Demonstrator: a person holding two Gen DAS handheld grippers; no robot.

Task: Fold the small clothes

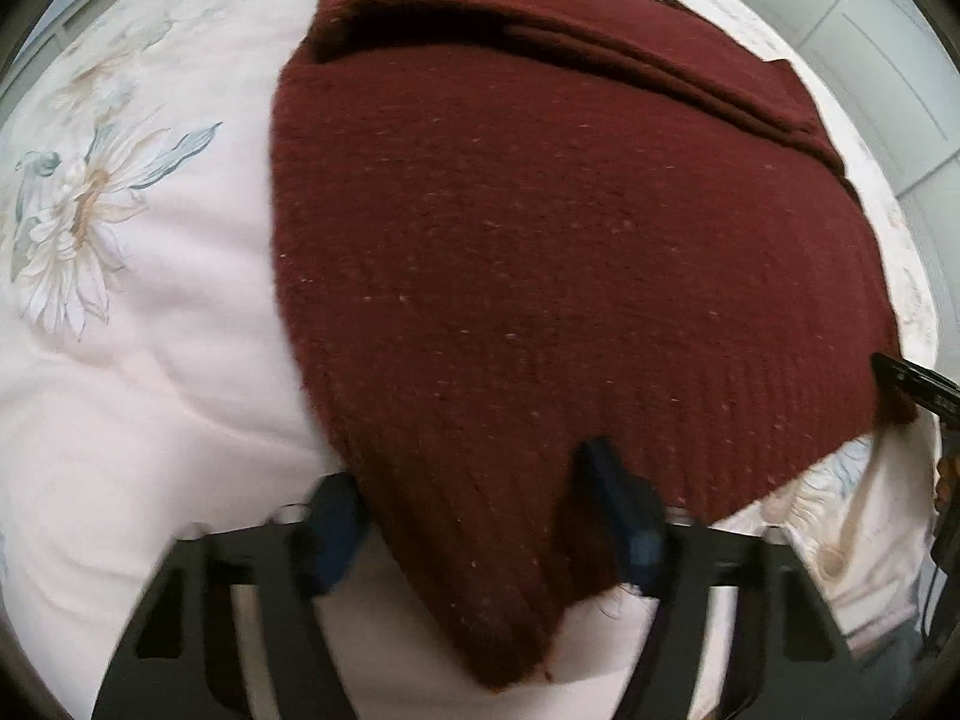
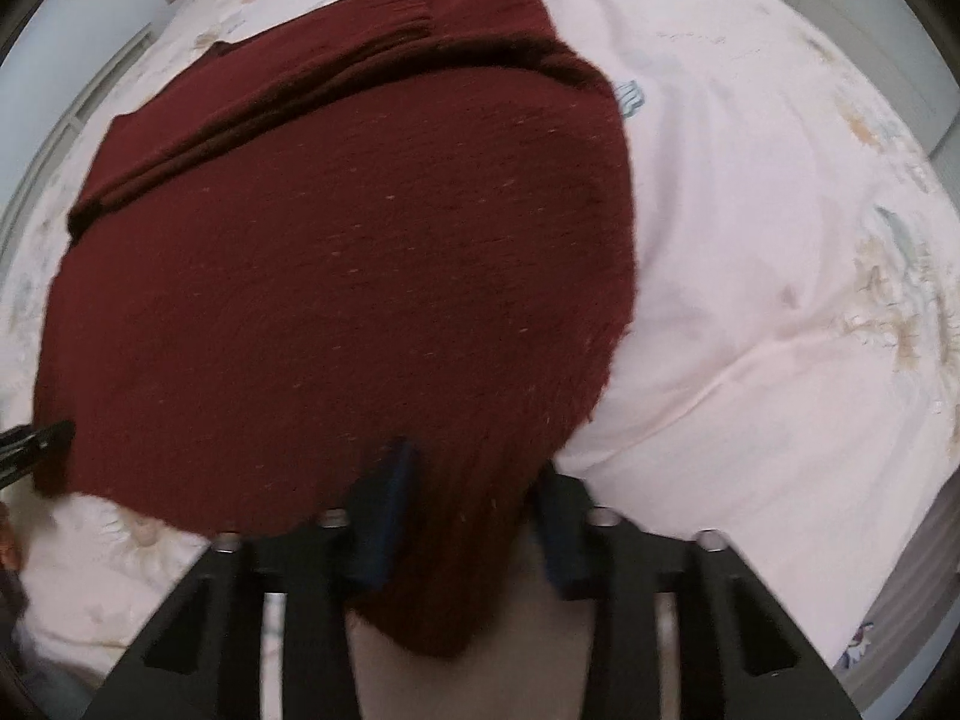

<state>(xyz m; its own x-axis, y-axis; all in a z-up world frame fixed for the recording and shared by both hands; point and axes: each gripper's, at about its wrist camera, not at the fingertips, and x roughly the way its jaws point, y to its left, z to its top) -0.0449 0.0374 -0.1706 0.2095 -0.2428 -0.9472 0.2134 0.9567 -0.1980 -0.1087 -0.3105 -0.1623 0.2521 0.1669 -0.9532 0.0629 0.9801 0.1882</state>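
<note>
On the pale floral bedspread [image 1: 150,360] lies the dark red knitted sweater [image 1: 540,252], partly folded; left claw [image 1: 480,516] and right claw [image 2: 468,516] each pinch a corner of its ribbed hem.

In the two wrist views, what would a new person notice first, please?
A dark red knitted sweater fills the middle of both views, lying on a pale pink bedcover printed with flowers. The left gripper and right gripper each straddle a near hem corner, and sleeves lie folded across the far part.
</note>
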